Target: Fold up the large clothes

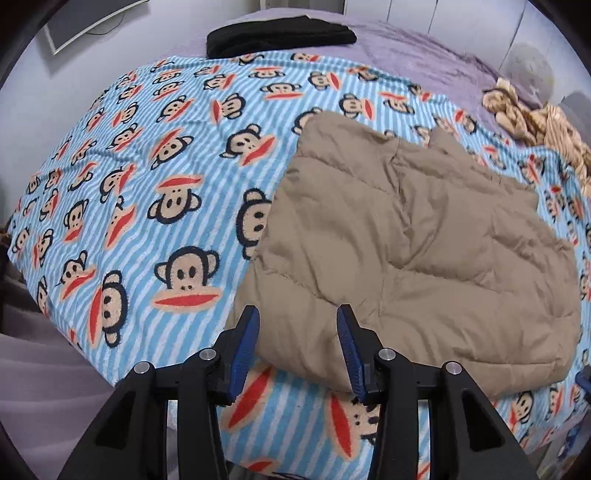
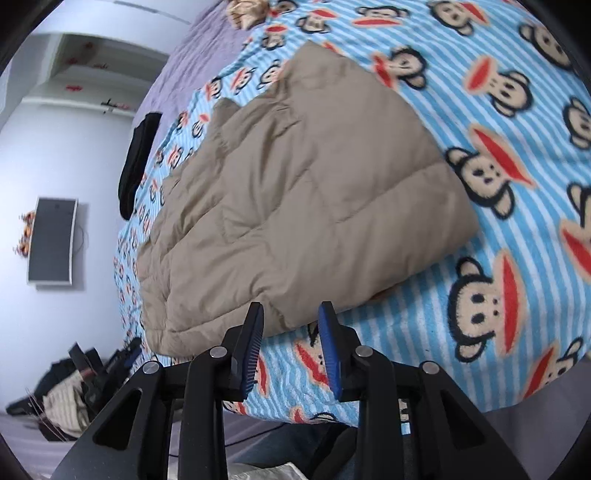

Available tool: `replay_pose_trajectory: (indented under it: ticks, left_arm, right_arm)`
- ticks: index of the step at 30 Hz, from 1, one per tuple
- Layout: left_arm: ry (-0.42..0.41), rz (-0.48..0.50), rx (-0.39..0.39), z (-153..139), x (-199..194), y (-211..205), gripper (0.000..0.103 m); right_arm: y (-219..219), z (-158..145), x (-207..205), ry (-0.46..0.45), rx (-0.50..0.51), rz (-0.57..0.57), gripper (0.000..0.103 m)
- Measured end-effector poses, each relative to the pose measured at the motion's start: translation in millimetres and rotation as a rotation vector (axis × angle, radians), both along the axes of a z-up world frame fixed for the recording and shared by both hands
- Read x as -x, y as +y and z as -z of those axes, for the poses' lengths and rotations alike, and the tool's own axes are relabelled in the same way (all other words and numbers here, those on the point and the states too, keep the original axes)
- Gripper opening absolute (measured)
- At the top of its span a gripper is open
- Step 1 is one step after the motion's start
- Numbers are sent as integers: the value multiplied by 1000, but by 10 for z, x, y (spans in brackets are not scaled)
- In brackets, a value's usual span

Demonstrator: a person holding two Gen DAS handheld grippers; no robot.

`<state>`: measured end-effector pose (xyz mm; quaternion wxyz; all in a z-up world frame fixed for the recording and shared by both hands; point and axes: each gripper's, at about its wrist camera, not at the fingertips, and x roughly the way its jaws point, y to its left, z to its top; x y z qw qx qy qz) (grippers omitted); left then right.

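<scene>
A tan quilted padded garment (image 1: 417,243) lies folded into a rough rectangle on a blue striped blanket with monkey faces (image 1: 140,177). In the left wrist view my left gripper (image 1: 297,332) is open, its blue-padded fingers (image 1: 243,347) astride the garment's near left corner, holding nothing. In the right wrist view the same garment (image 2: 295,192) lies on the blanket (image 2: 498,206), and my right gripper (image 2: 291,325) is open at its near edge, with nothing held.
A folded black garment (image 1: 280,35) lies at the blanket's far edge on a purple bedsheet (image 1: 424,55). A tan patterned cloth (image 1: 535,122) is heaped at the far right. A wall screen (image 2: 51,240) and a clothes pile on the floor (image 2: 66,398) show at left.
</scene>
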<state>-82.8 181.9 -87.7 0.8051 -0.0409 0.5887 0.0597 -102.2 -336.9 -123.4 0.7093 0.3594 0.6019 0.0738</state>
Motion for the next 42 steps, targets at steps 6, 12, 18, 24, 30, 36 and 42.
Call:
replay_pose_trajectory:
  ticks: [6, 12, 18, 24, 30, 36, 42]
  left_arm:
    - [198, -3, -29, 629, -27, -11, 45]
    - [205, -15, -11, 431, 88, -7, 45]
    - [155, 3, 31, 120, 186, -199, 45]
    - [122, 61, 31, -113, 289, -493, 45]
    - [110, 72, 12, -302, 476, -682, 79]
    - [65, 85, -27, -414, 581, -719, 96]
    - [51, 117, -18, -404, 444, -591, 96]
  right_arm:
    - [229, -33, -244, 18, 175, -108, 34]
    - [225, 276, -442, 157, 216, -83, 34]
    - [222, 131, -294, 152, 166, -105, 34]
    - [370, -57, -269, 109, 156, -165, 49]
    - [385, -158, -164, 79, 146, -193, 61]
    - [377, -89, -7, 100, 132, -199, 63]
    - [507, -124, -51, 83, 144, -187, 72]
